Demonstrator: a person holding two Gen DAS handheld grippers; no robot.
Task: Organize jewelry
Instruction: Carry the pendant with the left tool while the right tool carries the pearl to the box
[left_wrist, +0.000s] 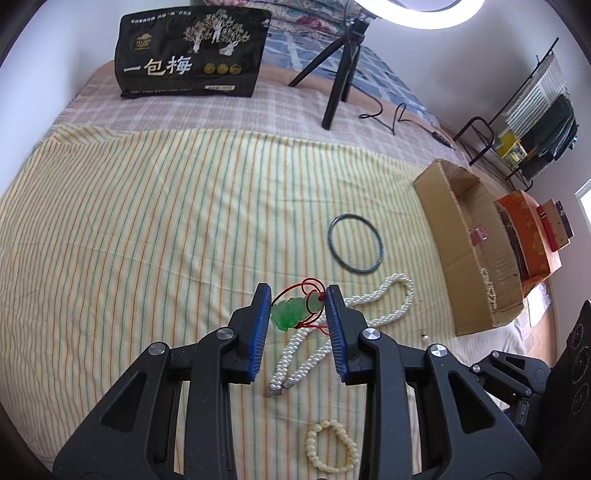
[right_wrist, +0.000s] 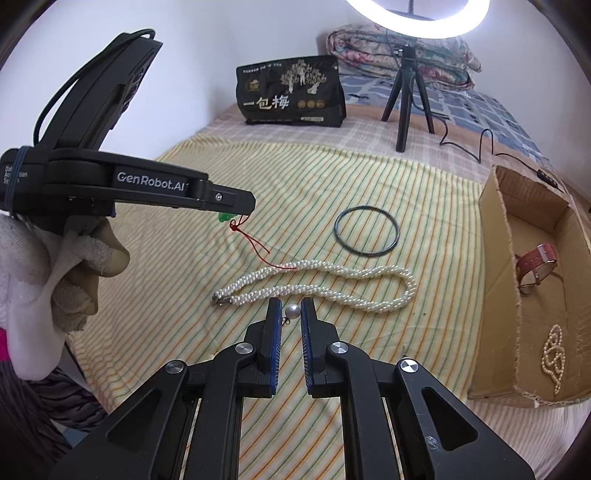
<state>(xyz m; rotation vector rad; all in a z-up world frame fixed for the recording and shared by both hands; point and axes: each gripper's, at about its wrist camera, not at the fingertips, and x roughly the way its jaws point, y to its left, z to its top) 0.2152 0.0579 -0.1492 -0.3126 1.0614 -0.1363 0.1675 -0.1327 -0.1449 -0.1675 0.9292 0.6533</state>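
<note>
Left gripper (left_wrist: 297, 300): my blue-padded fingers clamp the green jade pendant on a red cord (left_wrist: 287, 314), lifted above the cloth; in the right wrist view only a sliver of green shows under the fingertip and the cord trails down to the necklace.
Right gripper (right_wrist: 291, 312): my fingers stand on either side of a single white pearl with a small metal loop (right_wrist: 291, 311); whether the pads press it I cannot tell.
Hidden: the cord's far end is lost among the beads of the twisted white pearl necklace (right_wrist: 317, 286), whose middle is covered by my left fingers in the left wrist view.
Cut off: the ring light (right_wrist: 417, 18) runs out of the top edge.
Box: an open brown cardboard box (right_wrist: 495, 258) at the right holds a reddish leather-strap watch (right_wrist: 535, 267) and a small white pearl chain (right_wrist: 552, 356).
Loose pieces: a thin dark bangle (left_wrist: 356, 243) lies flat beyond the necklace; a cream bead bracelet (left_wrist: 331, 451) lies near me, between my left arms.
Writing: the black pouch (left_wrist: 192, 55) reads "一包梅"; its smaller print is illegible. My left gripper's body reads "GenRobot.AI".
Surface: yellow striped cloth (left_wrist: 129, 221).
</note>
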